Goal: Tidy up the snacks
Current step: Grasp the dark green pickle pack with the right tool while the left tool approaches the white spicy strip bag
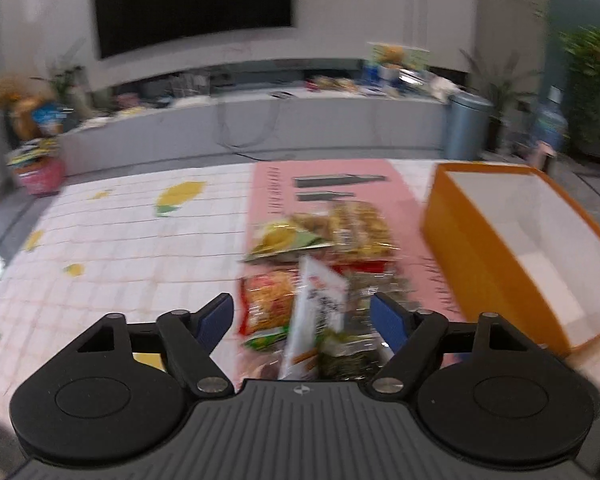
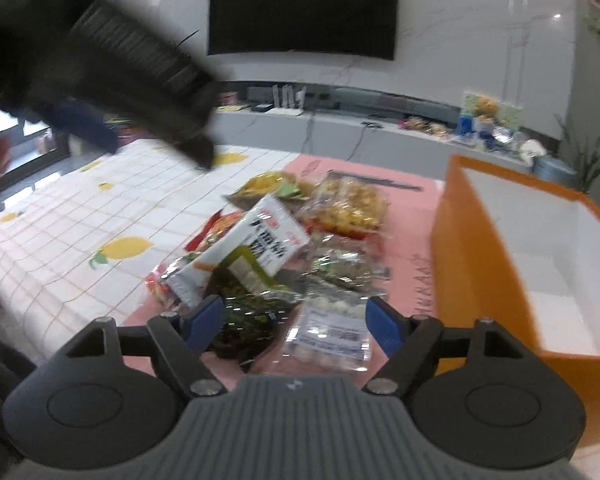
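A heap of snack packets lies on a pink mat (image 1: 328, 184). In the left wrist view my left gripper (image 1: 302, 316) is open just above the heap. A white packet with dark lettering (image 1: 320, 308) rises between its blue pads, untouched, with a red packet (image 1: 268, 304) to its left. Farther off lie a yellow-green packet (image 1: 280, 240) and a clear bag of yellow snacks (image 1: 356, 228). My right gripper (image 2: 295, 318) is open over a dark seaweed pack (image 2: 240, 320) and a clear packet of white balls (image 2: 332, 332). The white packet (image 2: 260, 236) lies tilted beyond them.
An orange box (image 1: 492, 264) with a white inside stands open at the mat's right edge, close to the right gripper's right finger (image 2: 384, 320). A white checked cloth with lemons (image 1: 120, 240) covers the table to the left. The left tool's blurred dark housing (image 2: 140, 64) crosses the right wrist view's upper left.
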`<move>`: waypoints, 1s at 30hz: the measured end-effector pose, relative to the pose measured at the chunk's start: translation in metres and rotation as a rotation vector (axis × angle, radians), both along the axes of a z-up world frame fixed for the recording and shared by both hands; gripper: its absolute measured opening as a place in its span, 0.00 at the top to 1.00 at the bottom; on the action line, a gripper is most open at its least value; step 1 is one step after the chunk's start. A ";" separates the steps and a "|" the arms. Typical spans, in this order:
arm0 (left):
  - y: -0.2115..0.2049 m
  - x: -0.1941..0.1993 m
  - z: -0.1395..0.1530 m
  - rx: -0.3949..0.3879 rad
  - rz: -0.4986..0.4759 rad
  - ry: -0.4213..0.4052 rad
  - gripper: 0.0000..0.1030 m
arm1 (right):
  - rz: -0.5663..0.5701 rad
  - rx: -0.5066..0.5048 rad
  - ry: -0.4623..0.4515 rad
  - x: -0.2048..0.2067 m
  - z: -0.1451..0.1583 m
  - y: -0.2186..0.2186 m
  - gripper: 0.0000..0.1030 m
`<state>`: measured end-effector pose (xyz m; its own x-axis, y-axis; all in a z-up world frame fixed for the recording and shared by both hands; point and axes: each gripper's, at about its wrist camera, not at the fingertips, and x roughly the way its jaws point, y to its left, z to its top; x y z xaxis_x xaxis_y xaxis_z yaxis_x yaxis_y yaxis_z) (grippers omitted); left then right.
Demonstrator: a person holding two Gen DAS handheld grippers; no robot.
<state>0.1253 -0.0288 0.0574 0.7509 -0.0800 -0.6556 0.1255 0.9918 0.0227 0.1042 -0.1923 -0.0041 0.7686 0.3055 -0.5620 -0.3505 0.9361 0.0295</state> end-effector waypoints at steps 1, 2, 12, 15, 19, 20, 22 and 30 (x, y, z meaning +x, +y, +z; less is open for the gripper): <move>0.000 0.005 -0.001 0.000 -0.017 0.008 0.17 | 0.003 0.017 0.021 0.004 -0.004 0.003 0.25; 0.000 0.011 -0.002 0.006 -0.024 0.010 0.20 | 0.003 0.028 0.038 0.007 -0.007 0.005 0.25; 0.017 0.007 -0.024 0.010 -0.047 -0.012 0.24 | -0.013 0.035 0.118 0.027 -0.034 0.032 0.25; 0.026 0.000 -0.030 -0.010 -0.049 -0.028 0.24 | -0.022 0.008 0.091 0.028 -0.037 0.036 0.26; 0.041 -0.007 -0.042 -0.049 -0.043 -0.072 0.24 | -0.022 -0.032 0.051 0.022 -0.038 0.040 0.41; 0.044 -0.007 -0.044 -0.054 -0.032 -0.059 0.24 | -0.021 -0.046 0.039 0.020 -0.037 0.041 0.43; 0.047 -0.005 -0.046 -0.068 -0.032 -0.033 0.24 | -0.017 -0.064 0.025 0.018 -0.038 0.042 0.45; 0.061 0.002 -0.052 -0.097 0.011 -0.009 0.24 | -0.031 -0.085 -0.006 0.009 -0.034 0.040 0.49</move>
<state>0.1270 0.0318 0.0051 0.7580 -0.1347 -0.6382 0.1152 0.9907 -0.0723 0.1127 -0.1522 -0.0380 0.7804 0.2329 -0.5803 -0.3216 0.9454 -0.0530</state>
